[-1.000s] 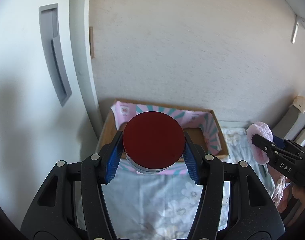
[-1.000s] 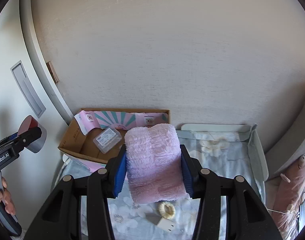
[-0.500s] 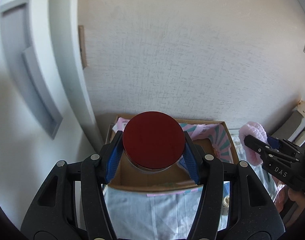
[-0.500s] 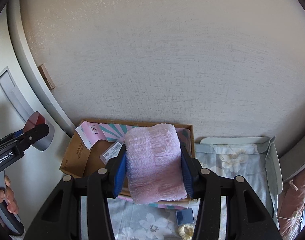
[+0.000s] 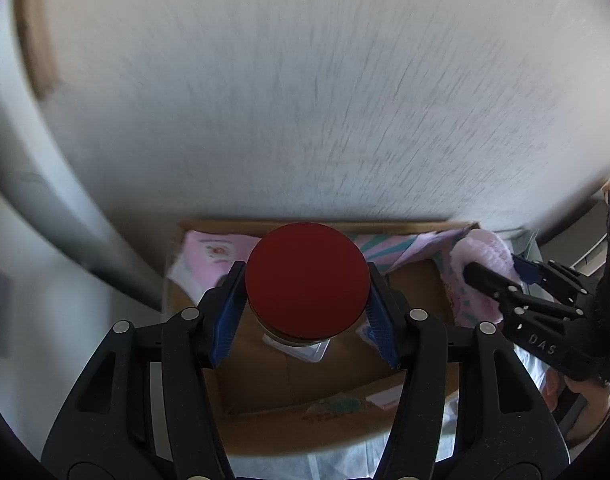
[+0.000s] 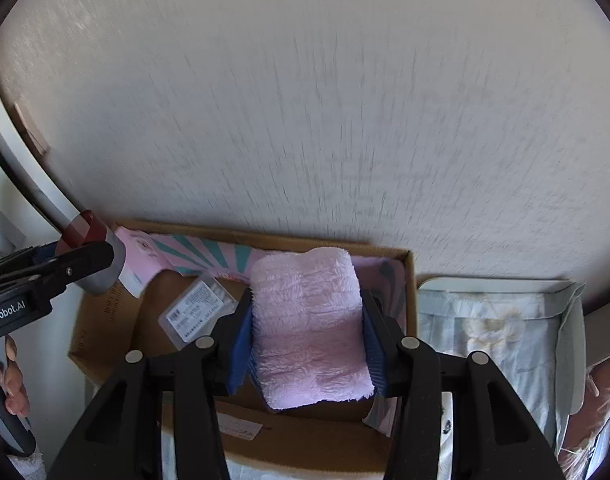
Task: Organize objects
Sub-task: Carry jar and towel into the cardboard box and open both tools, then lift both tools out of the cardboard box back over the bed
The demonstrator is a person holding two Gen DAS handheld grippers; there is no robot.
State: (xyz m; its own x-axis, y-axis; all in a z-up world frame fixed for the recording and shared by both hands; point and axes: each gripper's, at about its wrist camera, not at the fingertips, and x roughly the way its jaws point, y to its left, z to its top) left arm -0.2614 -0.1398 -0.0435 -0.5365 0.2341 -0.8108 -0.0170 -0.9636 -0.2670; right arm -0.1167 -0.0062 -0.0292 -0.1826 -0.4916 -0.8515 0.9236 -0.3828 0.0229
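Overhead, both grippers above an open cardboard box [image 6: 105, 320] set against a textured wall [image 6: 305, 120].

Left gripper [image 5: 307, 300]: blue pads [image 5: 227, 320] pressed against either side of a jar with a red lid [image 5: 307, 278], fingers about a jar's width apart, jar held above the left half of the box floor. Red lid facing the camera, jar body mostly hidden beneath it. Seen from the right wrist, same jar at far left, over the box's left edge.

Right gripper [image 6: 307, 334]: fingers closed onto a folded pink fluffy towel [image 6: 309, 324], spread about as wide as the fold, towel hanging over the right half of the box. From the left wrist, towel [image 5: 481, 264] at right, just above the box's right wall.

Inside the box: clear plastic case with a printed label [image 6: 199, 314] lying flat on the floor, left of the towel; pink and teal striped flap [image 6: 209, 254] along the far wall.

Right of the box, touching its side, a pale floral-print fabric tray [image 6: 505, 328]. At lower left, bare fingers of a hand [image 6: 9, 380] around the left gripper's handle.
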